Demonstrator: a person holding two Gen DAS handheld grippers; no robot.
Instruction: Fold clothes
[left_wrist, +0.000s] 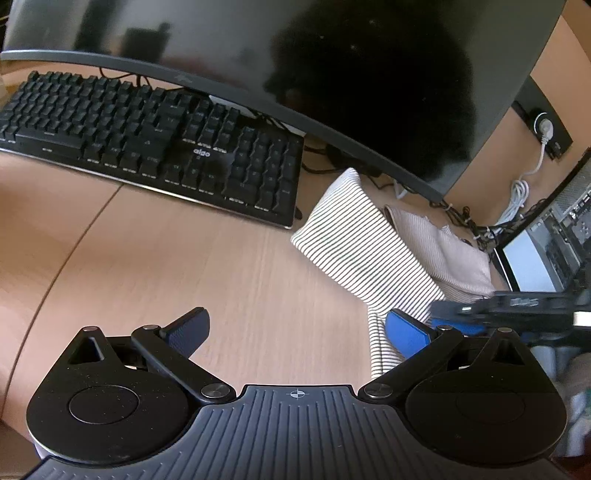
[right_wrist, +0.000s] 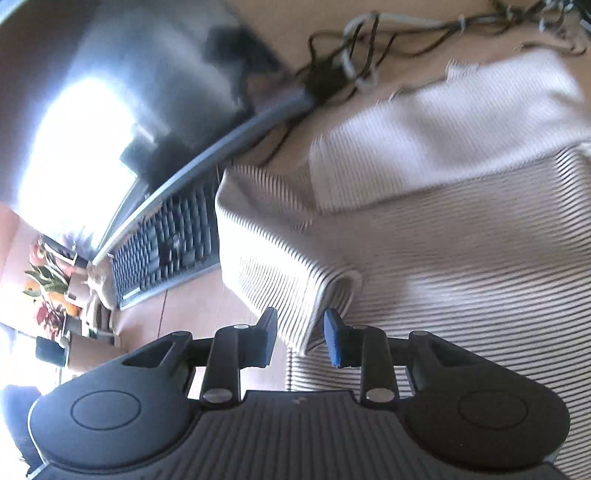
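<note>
Your desk (left_wrist: 221, 266) carries the monitor (left_wrist: 332, 74) and keyboard (left_wrist: 147, 140) well ahead of your left gripper (left_wrist: 295, 328), whose jaws stand wide apart over bare wood, grasping nothing. The striped garment (left_wrist: 365, 240) lies ahead and right of those jaws, its long axis running from near the right pad away toward the monitor's lower edge, with a plainer pale cloth (left_wrist: 454, 254) on its far side. Your right gripper (right_wrist: 300, 334) has its jaws partly parted, a folded edge of the garment (right_wrist: 443, 280) between them, pads not pressing.
</note>
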